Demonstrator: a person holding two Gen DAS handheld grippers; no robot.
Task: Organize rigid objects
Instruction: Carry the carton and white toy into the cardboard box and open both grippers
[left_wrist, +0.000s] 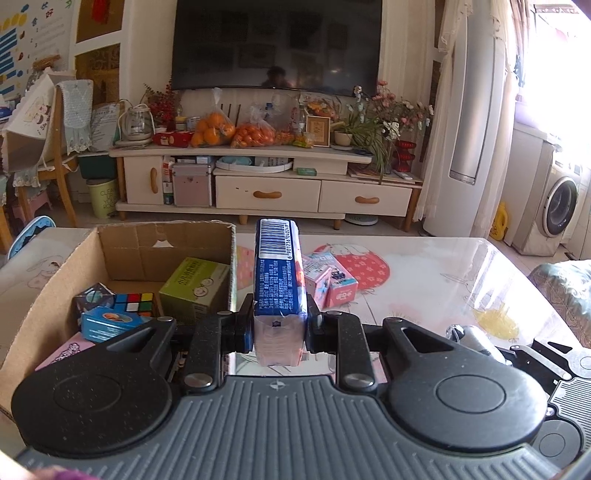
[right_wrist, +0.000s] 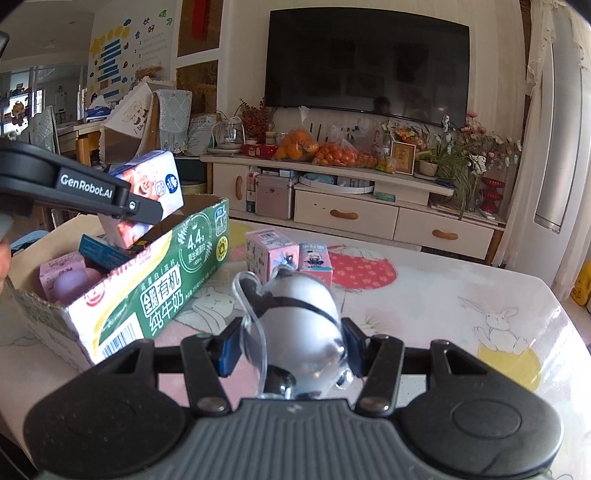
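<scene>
Holding blue carton (left_wrist: 279, 273), L gripper (left_wrist: 279, 325).

You are working in a home living room: a wall-mounted television (left_wrist: 277, 44) is hanging at twelve o'clock above a cream TV cabinet (left_wrist: 266, 184) bearing bagged oranges (left_wrist: 213, 129), and a washing machine (left_wrist: 559, 206) is standing at two o'clock.

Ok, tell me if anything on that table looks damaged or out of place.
The cardboard box has a ragged, torn top edge. Two pink cartons stand loose on the table, outside the box. Nothing is spilled.
</scene>
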